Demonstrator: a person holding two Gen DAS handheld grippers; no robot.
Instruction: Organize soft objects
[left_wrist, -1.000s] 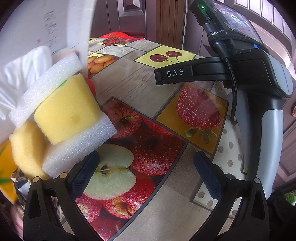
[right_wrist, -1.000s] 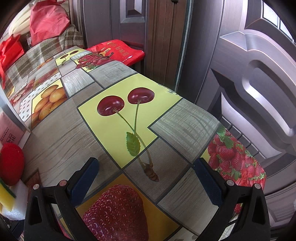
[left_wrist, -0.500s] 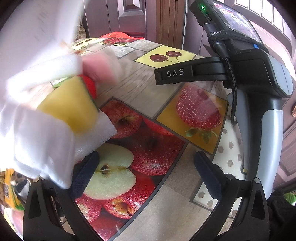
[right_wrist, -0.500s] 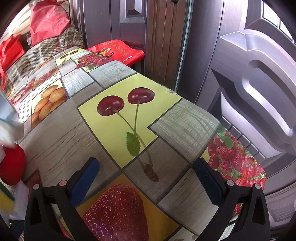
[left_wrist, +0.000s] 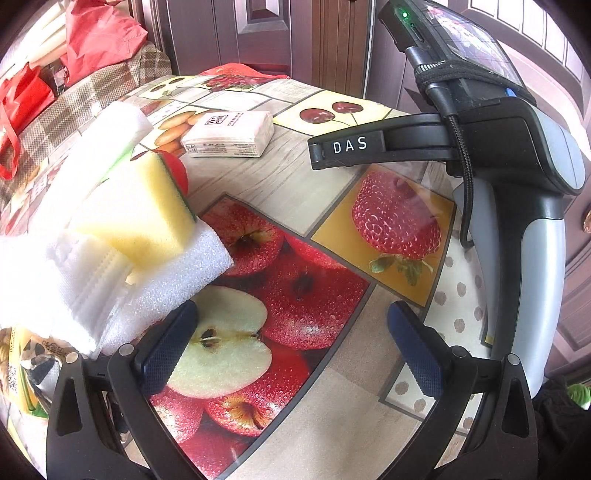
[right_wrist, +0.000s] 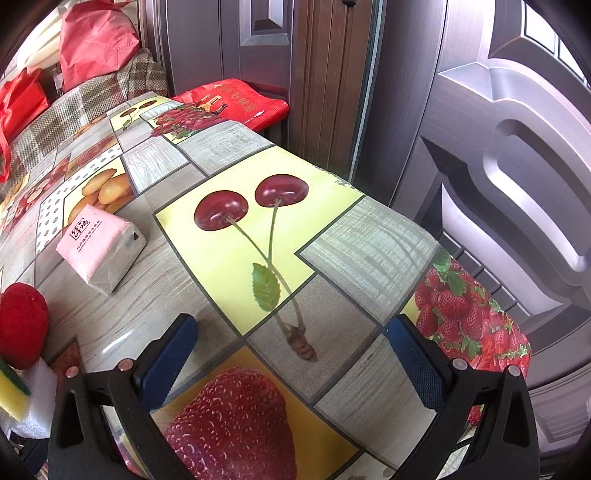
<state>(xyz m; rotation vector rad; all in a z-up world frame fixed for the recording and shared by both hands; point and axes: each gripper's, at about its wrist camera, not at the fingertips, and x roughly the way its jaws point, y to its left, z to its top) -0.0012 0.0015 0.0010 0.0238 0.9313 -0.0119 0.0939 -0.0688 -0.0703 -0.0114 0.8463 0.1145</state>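
We are holding both the left gripper (left_wrist: 291, 343) and the right gripper (right_wrist: 291, 358) spread wide, gripping nothing. A tissue pack (right_wrist: 100, 248) is lying on the tablecloth (right_wrist: 236, 254), near the sponge pile (left_wrist: 136, 221).

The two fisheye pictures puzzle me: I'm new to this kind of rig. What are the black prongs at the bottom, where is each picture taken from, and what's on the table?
There is no robot here: a person holds a two-finger gripper in each hand, and a camera on each one looks forward along its fingers. The black prongs with blue pads are those fingers.

In the left wrist view, the left gripper is open and holds nothing. The grey and black tool at its right is the right gripper's body. In the right wrist view, the right gripper is also open and empty.

On the fruit-print tablecloth lies a heap of soft things: a yellow sponge, white foam, a white cloth and something red. Further off lies a tissue pack.
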